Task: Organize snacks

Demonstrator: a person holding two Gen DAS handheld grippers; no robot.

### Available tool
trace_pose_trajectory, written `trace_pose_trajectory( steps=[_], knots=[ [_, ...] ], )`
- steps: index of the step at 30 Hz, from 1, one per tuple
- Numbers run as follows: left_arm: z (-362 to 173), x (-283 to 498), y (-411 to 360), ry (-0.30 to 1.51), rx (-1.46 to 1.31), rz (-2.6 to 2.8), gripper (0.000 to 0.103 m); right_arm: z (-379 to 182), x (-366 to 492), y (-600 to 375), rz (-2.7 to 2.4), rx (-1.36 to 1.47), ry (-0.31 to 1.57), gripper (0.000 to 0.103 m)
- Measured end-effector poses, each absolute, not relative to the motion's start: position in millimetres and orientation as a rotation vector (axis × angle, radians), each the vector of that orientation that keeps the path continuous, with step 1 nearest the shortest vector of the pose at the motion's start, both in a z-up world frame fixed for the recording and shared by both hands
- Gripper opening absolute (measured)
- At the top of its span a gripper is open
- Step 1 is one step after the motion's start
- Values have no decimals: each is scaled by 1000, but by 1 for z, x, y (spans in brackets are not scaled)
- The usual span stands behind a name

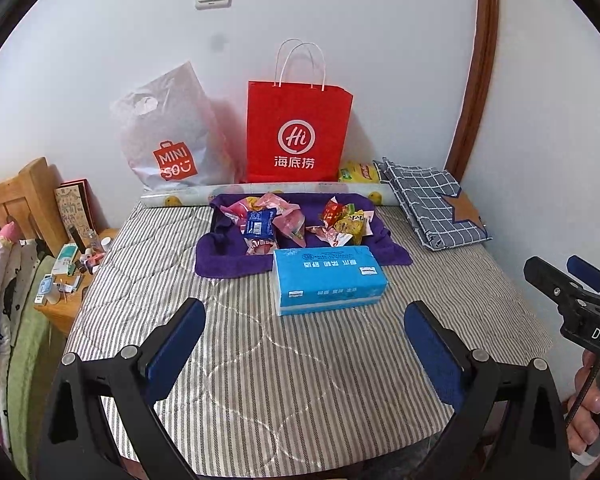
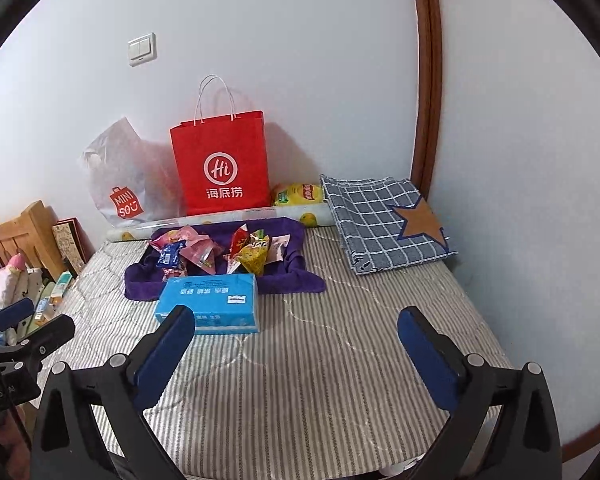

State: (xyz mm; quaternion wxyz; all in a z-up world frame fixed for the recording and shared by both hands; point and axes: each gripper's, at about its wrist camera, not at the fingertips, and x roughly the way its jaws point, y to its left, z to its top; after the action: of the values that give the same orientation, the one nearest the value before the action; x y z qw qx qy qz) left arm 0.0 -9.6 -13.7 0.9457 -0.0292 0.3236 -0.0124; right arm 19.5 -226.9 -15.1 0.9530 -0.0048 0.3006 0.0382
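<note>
Presently both grippers, left (image 1: pixel 304 344) and right (image 2: pixel 296 344), hover with fingers spread and empty; reach over the tissue pack (image 1: pixel 328 280) and pinch one snack packet (image 1: pixel 260 224) by its edge.

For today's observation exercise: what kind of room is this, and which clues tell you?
Probably a bedroom: a striped quilted mattress, a wooden headboard and a cluttered bedside table.

My left claw (image 1: pixel 304 344) sits low in its frame, jaws wide apart and empty. My right claw (image 2: pixel 296 348) matches it, also spread wide.
</note>
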Motion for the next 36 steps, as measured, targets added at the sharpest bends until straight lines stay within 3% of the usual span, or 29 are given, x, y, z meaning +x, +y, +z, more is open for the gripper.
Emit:
trace_pose_trajectory(
  steps=[36],
  knots=[
    [-18, -2, -14, 662, -55, -21, 99, -17, 16, -230, 66, -7, 614, 103]
  ],
)
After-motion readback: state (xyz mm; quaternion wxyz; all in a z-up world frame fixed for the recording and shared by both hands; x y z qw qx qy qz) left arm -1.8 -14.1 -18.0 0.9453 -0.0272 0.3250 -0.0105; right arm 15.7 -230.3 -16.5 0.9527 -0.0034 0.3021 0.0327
